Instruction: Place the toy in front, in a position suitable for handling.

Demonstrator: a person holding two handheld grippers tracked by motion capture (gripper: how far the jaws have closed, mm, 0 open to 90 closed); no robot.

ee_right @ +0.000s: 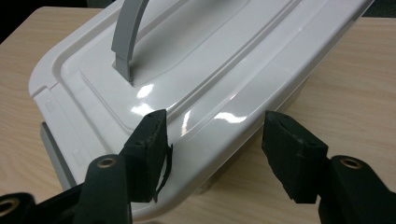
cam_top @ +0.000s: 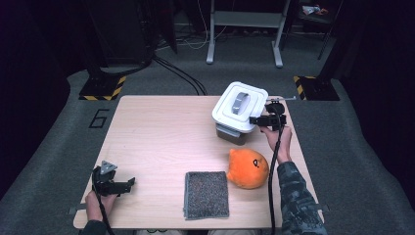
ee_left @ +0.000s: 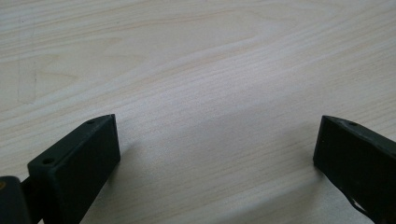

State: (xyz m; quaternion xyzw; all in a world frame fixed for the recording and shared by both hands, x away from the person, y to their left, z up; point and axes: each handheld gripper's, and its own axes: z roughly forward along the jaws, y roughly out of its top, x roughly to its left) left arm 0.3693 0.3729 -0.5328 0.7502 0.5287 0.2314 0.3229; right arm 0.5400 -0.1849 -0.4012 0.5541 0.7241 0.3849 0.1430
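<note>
A white box with a lid and a curved grey handle stands at the table's far right; its darker base shows under the lid. In the right gripper view the lid and handle are close up. My right gripper is open at the lid's right rim, one jaw over the lid's top and the other past its edge. My left gripper rests open at the near left over the bare wooden table, with nothing between its jaws.
An orange plush toy lies near the right front, just ahead of the right forearm. A grey square cloth lies at the front middle. The table has open wood across its left and centre. Cables and stand feet are on the floor behind.
</note>
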